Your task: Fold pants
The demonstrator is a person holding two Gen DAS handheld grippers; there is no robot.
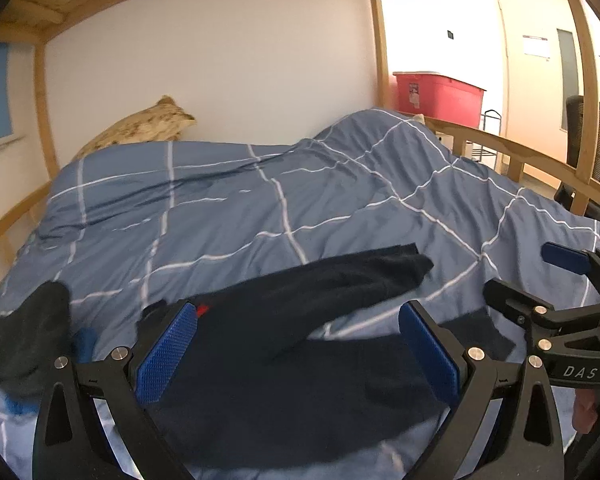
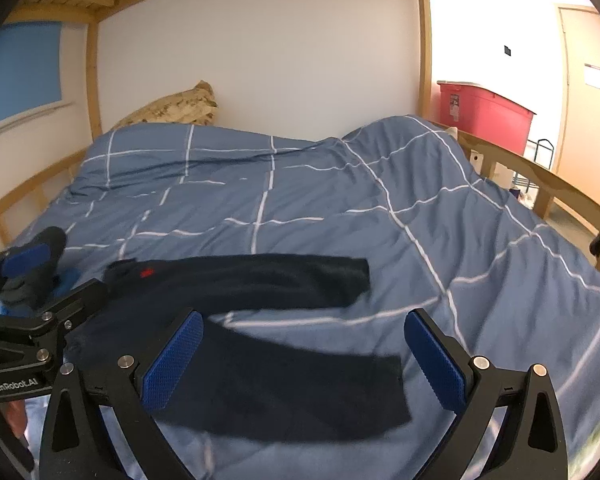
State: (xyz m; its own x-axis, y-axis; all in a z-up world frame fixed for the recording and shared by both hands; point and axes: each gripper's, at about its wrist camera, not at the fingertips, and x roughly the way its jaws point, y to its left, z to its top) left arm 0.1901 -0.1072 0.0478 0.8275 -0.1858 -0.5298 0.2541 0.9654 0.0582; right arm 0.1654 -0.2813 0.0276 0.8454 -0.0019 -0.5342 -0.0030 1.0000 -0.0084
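Observation:
Dark navy pants [image 1: 292,344] lie flat on the blue checked duvet [image 1: 260,208], waist to the left with a small red tag [image 1: 202,310], two legs spread apart toward the right. My left gripper [image 1: 298,356] is open and empty just above the waist and upper legs. My right gripper [image 2: 304,364] is open and empty above the near leg [image 2: 300,388]; the far leg [image 2: 260,280] lies beyond it. The right gripper also shows at the right edge of the left wrist view [image 1: 556,280], and the left gripper at the left edge of the right wrist view [image 2: 28,280].
A dark grey garment [image 1: 28,332] with something blue under it lies left of the pants. A patterned pillow [image 1: 140,128] leans at the wall. The duvet humps up at the back right [image 1: 380,136]. A wooden bed rail [image 1: 520,156] runs on the right, a red bin [image 1: 436,96] beyond.

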